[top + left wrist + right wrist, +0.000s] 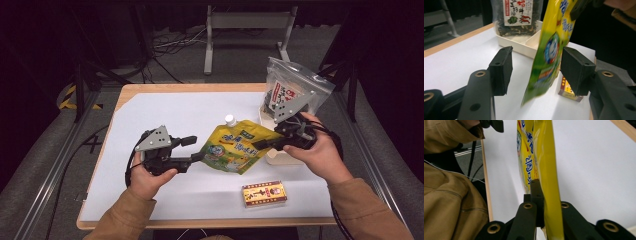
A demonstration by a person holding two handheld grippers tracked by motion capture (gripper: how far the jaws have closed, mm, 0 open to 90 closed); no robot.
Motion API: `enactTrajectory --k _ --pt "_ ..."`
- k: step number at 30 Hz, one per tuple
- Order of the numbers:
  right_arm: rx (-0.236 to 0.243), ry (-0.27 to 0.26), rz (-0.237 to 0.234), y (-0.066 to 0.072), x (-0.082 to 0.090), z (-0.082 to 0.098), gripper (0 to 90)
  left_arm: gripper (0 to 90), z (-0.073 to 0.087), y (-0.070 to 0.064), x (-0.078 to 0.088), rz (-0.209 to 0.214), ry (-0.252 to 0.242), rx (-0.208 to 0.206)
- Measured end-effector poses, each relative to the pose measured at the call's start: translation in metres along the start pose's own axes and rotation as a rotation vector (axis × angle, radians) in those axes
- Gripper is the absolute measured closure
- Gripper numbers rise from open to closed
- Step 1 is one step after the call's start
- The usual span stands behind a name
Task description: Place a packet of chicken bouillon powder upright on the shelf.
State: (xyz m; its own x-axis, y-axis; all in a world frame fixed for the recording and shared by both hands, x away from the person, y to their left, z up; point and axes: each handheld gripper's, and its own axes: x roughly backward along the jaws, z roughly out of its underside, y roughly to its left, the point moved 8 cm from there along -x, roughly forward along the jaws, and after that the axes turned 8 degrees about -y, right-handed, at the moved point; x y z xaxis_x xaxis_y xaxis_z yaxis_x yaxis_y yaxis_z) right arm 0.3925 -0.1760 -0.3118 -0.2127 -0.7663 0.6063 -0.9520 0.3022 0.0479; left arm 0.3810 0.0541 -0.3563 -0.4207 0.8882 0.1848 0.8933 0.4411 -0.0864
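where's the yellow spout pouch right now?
High view: the yellow spout pouch hangs mid-table above the white mat, pinched at its right edge by the right tongs, between the left tongs' open jaws, behind the small red-and-gold box.

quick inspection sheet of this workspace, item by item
surface: white sheet on a wooden table
job's things: yellow pouch with a white cap, held up off the sheet
clutter: small red and yellow box near the front edge; white tray with a clear bag of dark snack standing in it
grippers: right gripper shut on the pouch; left gripper open, pouch between its pads without being pressed
cables: black cable at the left gripper; loose cables on the floor beyond
surroundings: dark room, grey frame behind the table
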Motion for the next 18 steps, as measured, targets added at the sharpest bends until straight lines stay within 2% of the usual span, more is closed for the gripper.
enactTrajectory --k 4,11,15,18 --pt "-0.003 0.015 0.045 -0.006 0.017 0.001 90.0 43.1 0.005 0.009 0.007 -0.044 0.015 0.006" --pt "-0.028 0.024 0.095 -0.017 0.038 0.005 90.0 40.1 0.014 0.028 0.025 -0.117 0.036 0.022" --pt "-0.037 0.029 0.119 -0.024 0.048 0.006 90.0 36.3 0.020 0.034 0.031 -0.122 0.054 0.055" --pt "-0.043 0.033 0.136 -0.030 0.055 0.006 90.0 35.4 0.021 0.038 0.034 -0.130 0.053 0.055"
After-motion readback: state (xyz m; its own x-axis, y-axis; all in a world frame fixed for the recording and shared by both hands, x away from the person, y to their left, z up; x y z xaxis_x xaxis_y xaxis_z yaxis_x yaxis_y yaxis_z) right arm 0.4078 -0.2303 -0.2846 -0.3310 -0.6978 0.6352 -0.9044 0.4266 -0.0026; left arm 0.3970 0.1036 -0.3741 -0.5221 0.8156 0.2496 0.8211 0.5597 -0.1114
